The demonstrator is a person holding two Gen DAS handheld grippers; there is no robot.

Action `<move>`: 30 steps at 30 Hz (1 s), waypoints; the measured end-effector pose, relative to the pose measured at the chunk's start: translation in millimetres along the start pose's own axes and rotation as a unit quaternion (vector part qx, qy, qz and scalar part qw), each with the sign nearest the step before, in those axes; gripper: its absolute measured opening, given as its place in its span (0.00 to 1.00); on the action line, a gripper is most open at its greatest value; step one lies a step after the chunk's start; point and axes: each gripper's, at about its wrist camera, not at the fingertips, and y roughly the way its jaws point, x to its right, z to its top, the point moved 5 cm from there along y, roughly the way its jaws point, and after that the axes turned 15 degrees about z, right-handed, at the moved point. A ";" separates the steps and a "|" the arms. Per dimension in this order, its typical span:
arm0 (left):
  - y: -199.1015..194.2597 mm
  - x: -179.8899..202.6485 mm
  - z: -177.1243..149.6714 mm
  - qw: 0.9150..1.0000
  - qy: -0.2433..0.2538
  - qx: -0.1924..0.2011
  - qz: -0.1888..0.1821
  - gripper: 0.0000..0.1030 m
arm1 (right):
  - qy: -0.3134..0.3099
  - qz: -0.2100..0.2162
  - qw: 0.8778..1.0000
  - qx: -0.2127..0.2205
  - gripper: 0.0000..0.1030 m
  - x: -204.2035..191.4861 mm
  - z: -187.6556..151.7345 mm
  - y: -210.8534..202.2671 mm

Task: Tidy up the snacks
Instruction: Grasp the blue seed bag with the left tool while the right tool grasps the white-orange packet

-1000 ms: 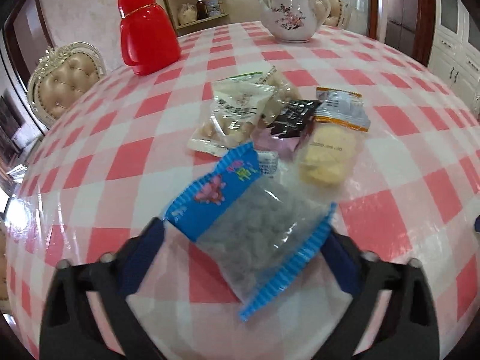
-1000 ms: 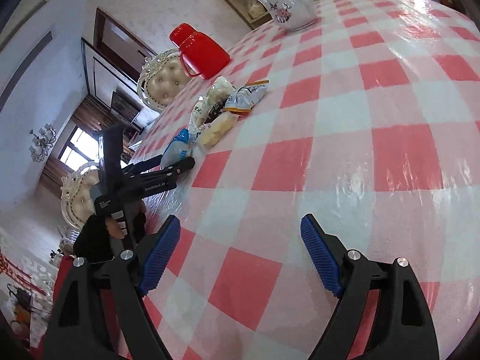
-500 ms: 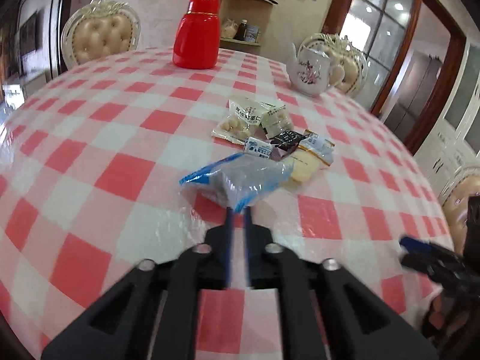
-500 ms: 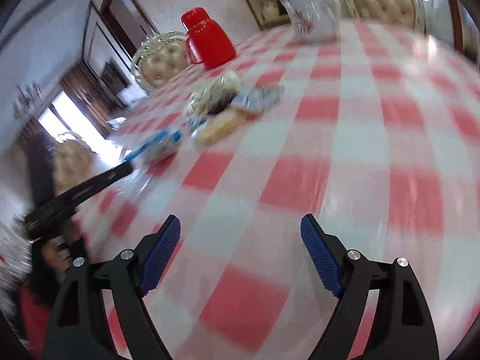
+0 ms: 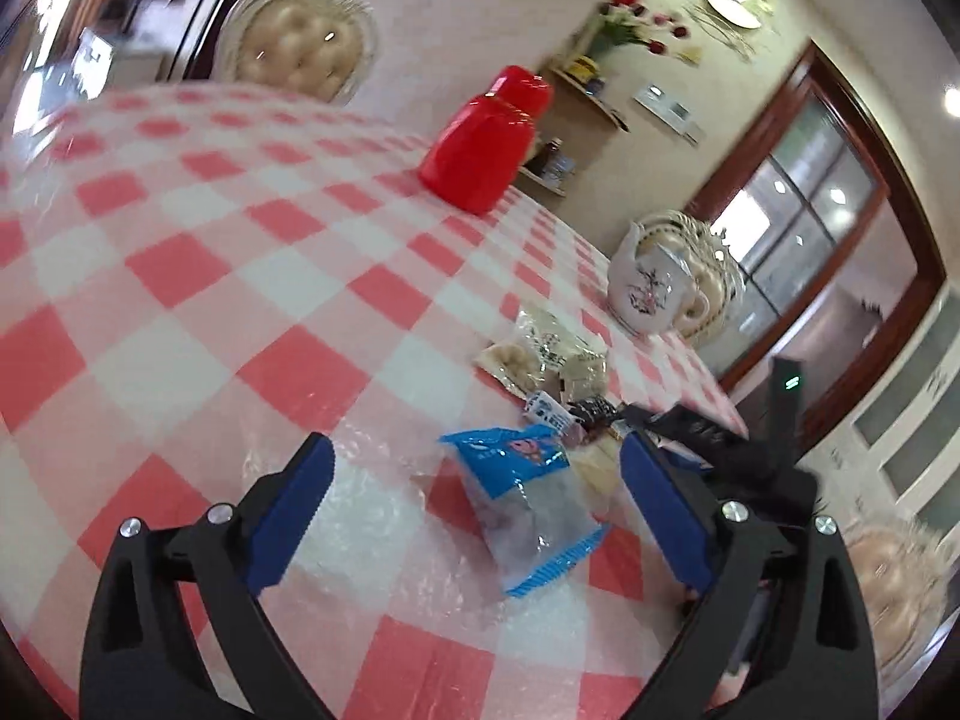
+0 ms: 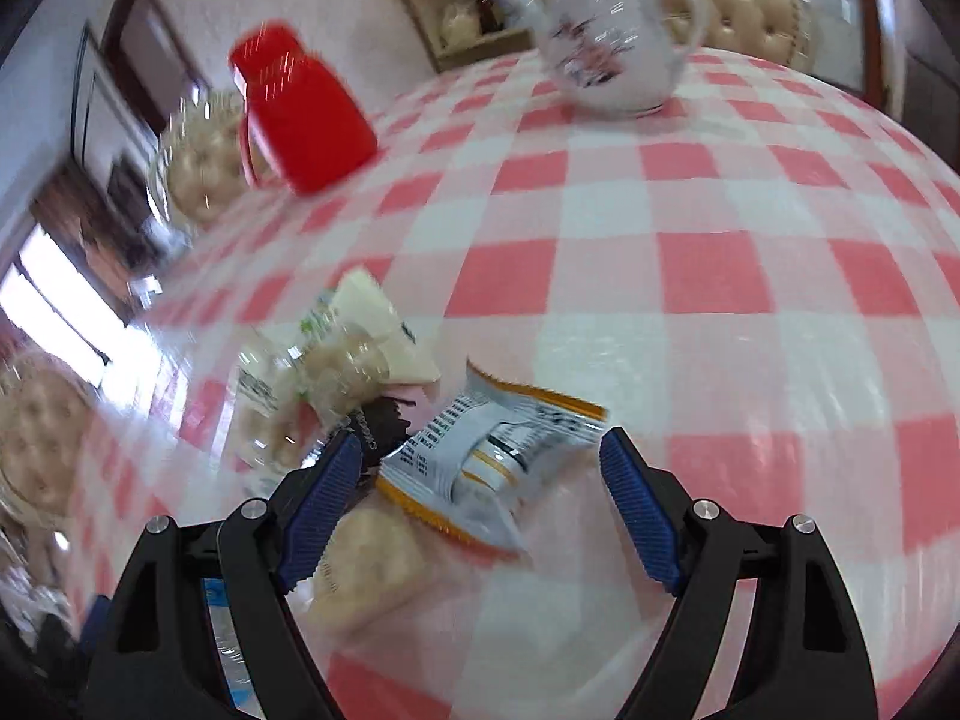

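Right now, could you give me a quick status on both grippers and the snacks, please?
Left gripper just opened, blue packet lying loose between its jaws. Right gripper open, straddling the orange-edged packet. Snack pile crowds its left finger.

Home dining room: teapot (image 6: 609, 63), padded chairs (image 5: 298, 54)

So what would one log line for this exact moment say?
left gripper: open, jaws just opened, blue snack packet lying between fingers, unheld | right gripper: open over orange-trimmed white packet

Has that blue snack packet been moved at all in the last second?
Cannot tell for sure. The blue snack packet lies beside the snack pile as before; the left gripper pinched it meanwhile, and its jaws have just been opening, pads clear of it.
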 end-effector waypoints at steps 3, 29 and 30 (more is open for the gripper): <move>-0.2 -0.7 1.2 1.000 0.000 0.001 0.000 0.93 | -0.049 -0.003 0.999 -0.018 0.72 -7.5 -6.1 -3.7; 71.3 76.9 -39.4 0.975 0.091 -0.054 0.195 0.67 | -0.088 0.083 0.992 0.048 0.52 -13.4 -107.5 -148.6; 70.5 76.5 -40.4 0.972 0.105 -0.053 0.203 0.51 | -0.091 0.082 0.991 0.050 0.52 -13.8 -107.3 -149.2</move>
